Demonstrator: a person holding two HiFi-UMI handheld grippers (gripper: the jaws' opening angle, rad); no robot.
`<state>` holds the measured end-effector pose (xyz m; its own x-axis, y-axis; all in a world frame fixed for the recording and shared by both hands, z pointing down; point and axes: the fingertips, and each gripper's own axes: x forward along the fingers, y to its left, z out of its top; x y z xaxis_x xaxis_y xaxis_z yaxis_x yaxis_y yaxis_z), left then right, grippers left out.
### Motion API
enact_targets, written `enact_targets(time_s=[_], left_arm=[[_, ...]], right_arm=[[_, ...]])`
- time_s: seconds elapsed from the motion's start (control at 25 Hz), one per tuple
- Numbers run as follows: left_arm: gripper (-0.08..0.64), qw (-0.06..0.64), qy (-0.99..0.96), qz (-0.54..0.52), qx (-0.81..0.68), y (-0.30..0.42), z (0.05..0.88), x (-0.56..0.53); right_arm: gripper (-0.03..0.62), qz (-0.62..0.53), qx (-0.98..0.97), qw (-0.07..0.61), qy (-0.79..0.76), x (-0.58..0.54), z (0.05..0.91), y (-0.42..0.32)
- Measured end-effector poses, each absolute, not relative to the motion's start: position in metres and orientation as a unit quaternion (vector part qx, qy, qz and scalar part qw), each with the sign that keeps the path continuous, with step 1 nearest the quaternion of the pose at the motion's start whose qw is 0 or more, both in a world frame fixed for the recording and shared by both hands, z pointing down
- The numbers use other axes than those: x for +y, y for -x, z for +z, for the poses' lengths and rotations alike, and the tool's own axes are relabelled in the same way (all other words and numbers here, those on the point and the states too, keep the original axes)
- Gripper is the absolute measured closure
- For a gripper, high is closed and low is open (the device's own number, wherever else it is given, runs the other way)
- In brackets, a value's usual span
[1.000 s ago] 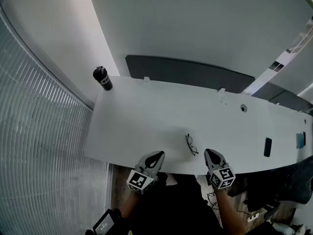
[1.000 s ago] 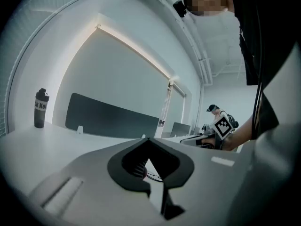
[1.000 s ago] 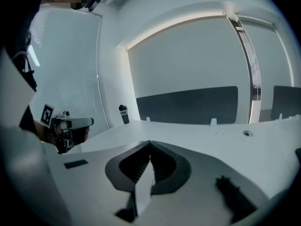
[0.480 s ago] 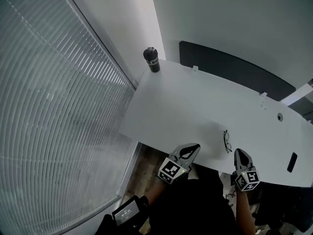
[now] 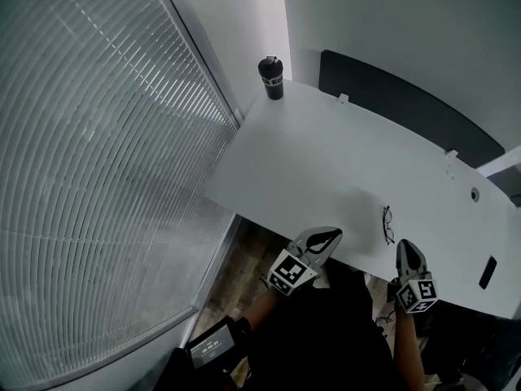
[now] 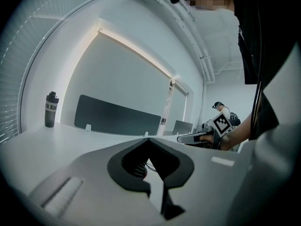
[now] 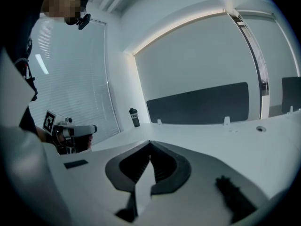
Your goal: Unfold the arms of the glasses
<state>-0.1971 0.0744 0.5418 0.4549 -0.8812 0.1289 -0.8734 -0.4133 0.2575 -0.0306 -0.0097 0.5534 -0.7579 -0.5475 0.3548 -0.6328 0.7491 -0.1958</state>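
Resting on the counter point(image 5: 326, 161), the glasses point(image 5: 388, 224) lay between left gripper point(image 5: 330, 235) and right gripper point(image 5: 406, 247), both clenched empty.

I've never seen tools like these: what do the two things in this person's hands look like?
The left gripper and right gripper are alike: pale grey shells tapering to a point, with black ridged lining inside the jaws. Each carries a cube of black-and-white square markers at the back. The person wears a black top.
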Motion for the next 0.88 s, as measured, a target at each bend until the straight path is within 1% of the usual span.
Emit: enact_targets(time_s=[0.08, 0.2, 0.28, 0.44, 0.68, 0.88], left_arm=[[0.555, 0.146, -0.840, -0.010, -0.523, 0.197, 0.540, 0.080], [0.555, 0.146, -0.838, -0.003, -0.526, 0.203, 0.539, 0.086], [0.555, 0.143, -0.838, -0.004, -0.526, 0.201, 0.538, 0.083], [0.555, 0.145, -0.843, -0.004, -0.518, 0.191, 0.540, 0.077], [0.555, 0.143, -0.852, -0.004, -0.503, 0.189, 0.545, 0.080], [0.554, 0.135, -0.861, 0.000, -0.491, 0.184, 0.545, 0.081]], right_arm=[[0.586, 0.163, -0.926, 0.131, -0.315, -0.005, 0.552, 0.030], [0.586, 0.189, -0.930, 0.101, -0.298, 0.001, 0.554, 0.030], [0.586, 0.196, -0.928, 0.098, -0.302, -0.005, 0.559, 0.020], [0.586, 0.192, -0.920, 0.120, -0.321, -0.018, 0.573, -0.004], [0.586, 0.182, -0.930, 0.128, -0.291, -0.025, 0.592, 0.005], [0.584, 0.171, -0.929, 0.153, -0.291, -0.036, 0.607, 0.007]])
